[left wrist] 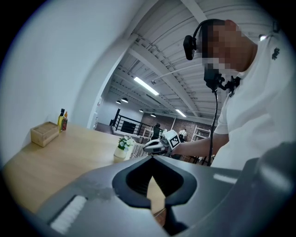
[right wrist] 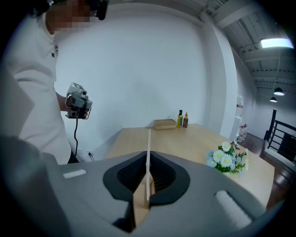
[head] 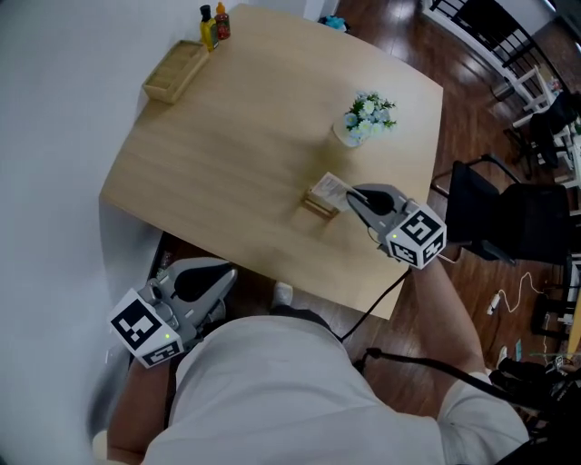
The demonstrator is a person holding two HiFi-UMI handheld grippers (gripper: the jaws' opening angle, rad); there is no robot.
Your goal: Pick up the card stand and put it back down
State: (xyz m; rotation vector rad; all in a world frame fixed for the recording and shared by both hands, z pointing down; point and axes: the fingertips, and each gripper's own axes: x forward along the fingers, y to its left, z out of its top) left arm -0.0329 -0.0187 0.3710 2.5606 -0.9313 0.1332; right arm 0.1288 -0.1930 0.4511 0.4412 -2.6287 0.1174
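Note:
The card stand (head: 324,194), a small wooden base with a white card upright in it, is at the right part of the light wooden table (head: 227,154). My right gripper (head: 352,196) is shut on it from the near right. In the right gripper view the card stand (right wrist: 148,157) stands edge-on, pinched between the closed jaws of the right gripper (right wrist: 139,209). I cannot tell whether its base touches the table. My left gripper (head: 223,278) hangs below the table's near edge, beside the person's body, shut and holding nothing. In the left gripper view, the left gripper (left wrist: 152,210) looks across the table.
A small vase of flowers (head: 365,119) stands just beyond the stand. A wooden box (head: 175,70) and two bottles (head: 214,24) sit at the far left corner. A black chair (head: 508,218) stands off the table's right edge. A white wall runs along the left.

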